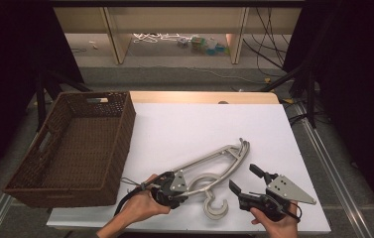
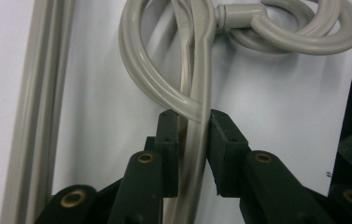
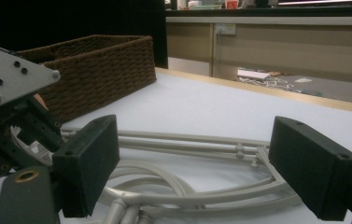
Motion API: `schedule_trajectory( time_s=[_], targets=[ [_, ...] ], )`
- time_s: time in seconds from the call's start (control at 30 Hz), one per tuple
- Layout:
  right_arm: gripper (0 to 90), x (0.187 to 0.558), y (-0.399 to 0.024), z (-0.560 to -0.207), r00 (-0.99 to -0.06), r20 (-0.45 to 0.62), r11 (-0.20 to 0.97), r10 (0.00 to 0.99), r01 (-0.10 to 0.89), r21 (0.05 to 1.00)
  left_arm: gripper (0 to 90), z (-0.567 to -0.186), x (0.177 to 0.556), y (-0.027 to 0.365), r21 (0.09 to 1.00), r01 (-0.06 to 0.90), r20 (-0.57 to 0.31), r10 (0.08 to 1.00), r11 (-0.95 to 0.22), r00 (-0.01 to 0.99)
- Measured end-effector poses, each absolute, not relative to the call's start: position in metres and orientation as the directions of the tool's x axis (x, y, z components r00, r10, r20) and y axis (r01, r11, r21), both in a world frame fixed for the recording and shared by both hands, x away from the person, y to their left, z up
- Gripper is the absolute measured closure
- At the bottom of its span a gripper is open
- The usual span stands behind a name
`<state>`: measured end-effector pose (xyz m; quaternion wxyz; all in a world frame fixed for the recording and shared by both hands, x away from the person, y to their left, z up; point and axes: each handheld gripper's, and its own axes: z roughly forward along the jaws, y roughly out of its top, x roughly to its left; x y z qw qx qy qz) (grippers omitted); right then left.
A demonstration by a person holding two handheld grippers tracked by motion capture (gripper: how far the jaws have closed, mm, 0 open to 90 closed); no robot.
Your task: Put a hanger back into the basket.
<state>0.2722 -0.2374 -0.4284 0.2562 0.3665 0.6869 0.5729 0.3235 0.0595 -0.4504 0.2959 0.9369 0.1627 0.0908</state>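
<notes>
Grey plastic hangers [image 1: 214,161] lie stacked on the white table [image 1: 199,124], hooks toward the front edge. My left gripper [image 1: 187,192] comes in from the left and is shut on the hangers' lower bars. In the left gripper view the pads of this gripper [image 2: 193,135] press on the grey bars [image 2: 197,116] just below the looped hooks [image 2: 304,28]. My right gripper [image 1: 244,177] stands open to the right of the hooks with nothing between its jaws. The right gripper view looks between its wide jaws [image 3: 197,158] at the hangers [image 3: 187,140] and the left gripper [image 3: 10,107].
A brown woven basket [image 1: 125,129] stands at the table's left edge, seen also as the basket [image 3: 99,70] in the right gripper view. Beyond the table are wooden shelves [image 1: 174,20] and cables on the floor. A bare white table stretch lies behind the hangers.
</notes>
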Motion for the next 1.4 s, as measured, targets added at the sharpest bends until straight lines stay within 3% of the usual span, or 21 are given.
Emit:
schedule_trajectory(
  time_s=[0.23,0.5,0.73,0.87,0.93,0.97,1.13,1.4],
  targets=[
    [17.7,0.272,-0.240,-0.427,-0.596,0.078,0.065,0.799,0.215,0.975,76.5,-0.444,0.327,0.065,0.632,0.284,0.025,0.386,-0.721,0.922],
    [17.9,0.274,-0.242,-0.428,-0.592,0.086,0.053,0.801,0.213,0.976,76.9,-0.441,0.328,0.066,0.611,0.275,0.030,0.370,-0.742,0.929],
    [18.0,0.273,-0.243,-0.427,-0.586,0.083,0.059,0.806,0.219,0.974,76.9,-0.440,0.329,0.066,0.646,0.346,-0.041,0.422,-0.681,0.906],
    [18.1,0.274,-0.244,-0.427,-0.585,0.085,0.062,0.807,0.226,0.972,77.4,-0.434,0.326,0.065,0.630,0.303,0.023,0.407,-0.715,0.913],
    [18.2,0.275,-0.244,-0.428,-0.585,0.086,0.047,0.806,0.207,0.977,80.0,-0.432,0.324,0.064,0.622,0.290,0.006,0.375,-0.727,0.927],
    [18.3,0.274,-0.245,-0.427,-0.579,0.087,0.056,0.811,0.223,0.973,81.3,-0.433,0.322,0.062,0.650,0.317,-0.010,0.409,-0.690,0.913],
    [18.3,0.274,-0.247,-0.427,-0.580,0.092,0.044,0.810,0.217,0.975,81.6,-0.429,0.326,0.067,0.638,0.282,0.034,0.393,-0.716,0.919],
    [18.5,0.275,-0.250,-0.427,-0.569,0.111,0.014,0.815,0.212,0.977,81.7,-0.422,0.326,0.072,0.700,0.315,0.006,0.446,-0.642,0.895]
  ],
)
